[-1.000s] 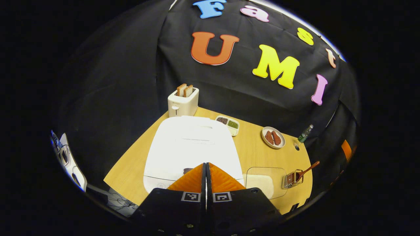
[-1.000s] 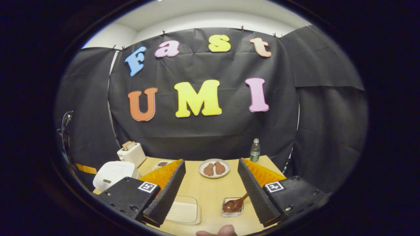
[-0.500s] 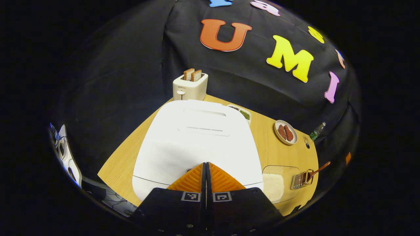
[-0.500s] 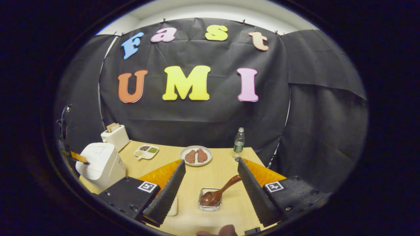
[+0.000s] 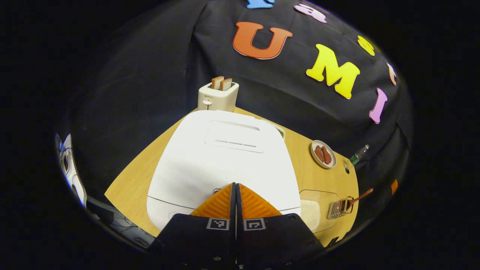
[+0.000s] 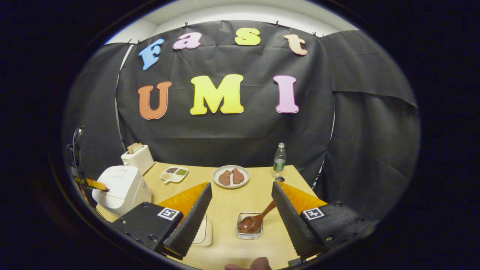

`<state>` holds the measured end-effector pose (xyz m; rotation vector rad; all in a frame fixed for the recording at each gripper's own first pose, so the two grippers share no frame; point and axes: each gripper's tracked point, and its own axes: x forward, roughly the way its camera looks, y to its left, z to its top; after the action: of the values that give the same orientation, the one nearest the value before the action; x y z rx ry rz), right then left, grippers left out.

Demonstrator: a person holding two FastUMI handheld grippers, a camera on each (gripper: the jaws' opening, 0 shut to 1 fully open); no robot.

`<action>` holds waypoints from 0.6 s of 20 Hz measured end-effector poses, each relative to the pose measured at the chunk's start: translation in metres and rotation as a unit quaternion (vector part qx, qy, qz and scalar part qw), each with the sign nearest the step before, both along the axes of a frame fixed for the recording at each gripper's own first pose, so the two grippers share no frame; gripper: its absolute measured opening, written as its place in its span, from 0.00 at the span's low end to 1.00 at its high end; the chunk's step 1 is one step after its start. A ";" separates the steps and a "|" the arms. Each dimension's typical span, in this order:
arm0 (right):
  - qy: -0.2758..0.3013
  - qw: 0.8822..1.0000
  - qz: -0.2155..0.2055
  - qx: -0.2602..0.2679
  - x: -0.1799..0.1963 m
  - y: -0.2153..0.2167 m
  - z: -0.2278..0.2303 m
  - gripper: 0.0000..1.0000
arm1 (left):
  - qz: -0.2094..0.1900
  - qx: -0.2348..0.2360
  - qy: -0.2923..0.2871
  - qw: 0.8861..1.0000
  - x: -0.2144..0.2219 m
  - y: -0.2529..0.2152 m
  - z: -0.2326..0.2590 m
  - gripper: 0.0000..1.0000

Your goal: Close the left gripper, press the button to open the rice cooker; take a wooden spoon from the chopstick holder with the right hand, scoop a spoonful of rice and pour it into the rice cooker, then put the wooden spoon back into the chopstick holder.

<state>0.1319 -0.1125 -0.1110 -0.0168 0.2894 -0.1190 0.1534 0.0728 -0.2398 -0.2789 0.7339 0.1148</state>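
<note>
Left gripper view: left tongs [image 5: 235, 184], pressed together into one blunt tip, sit at the rice cooker [image 5: 225, 157] front edge; right tongs [image 6: 242, 191] gape near the wooden spoon [image 6: 258, 219].

A light wooden table [image 6: 245, 195] carries everything. The white rice cooker [image 6: 120, 187] stands at its left edge. Behind the cooker sits a toaster [image 6: 138, 158]; to its right, a sectioned dish [image 6: 174, 174], a plate of meat [image 6: 230, 176] and a bottle [image 6: 279, 157]. Nearer, right of the cooker, lie the rice container [image 5: 317, 213] and the chopstick holder [image 6: 250, 225].
</note>
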 end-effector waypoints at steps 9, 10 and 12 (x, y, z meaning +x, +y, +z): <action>-0.048 0.999 -0.001 -0.006 -0.005 -0.015 0.043 1.00 | 0.002 0.076 -0.195 0.978 0.059 0.015 0.139 0.00; -0.049 0.999 -0.001 -0.007 -0.006 -0.018 0.044 1.00 | 0.004 0.083 -0.211 0.974 0.066 0.016 0.149 0.01; -0.054 0.998 -0.003 -0.010 -0.007 -0.025 0.051 1.00 | 0.006 0.087 -0.243 0.966 0.077 0.009 0.170 0.00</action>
<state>0.1249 -0.1372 -0.0602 -0.0283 0.1804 -0.1277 0.2300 0.0814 -0.0695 -0.1347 0.2312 0.1154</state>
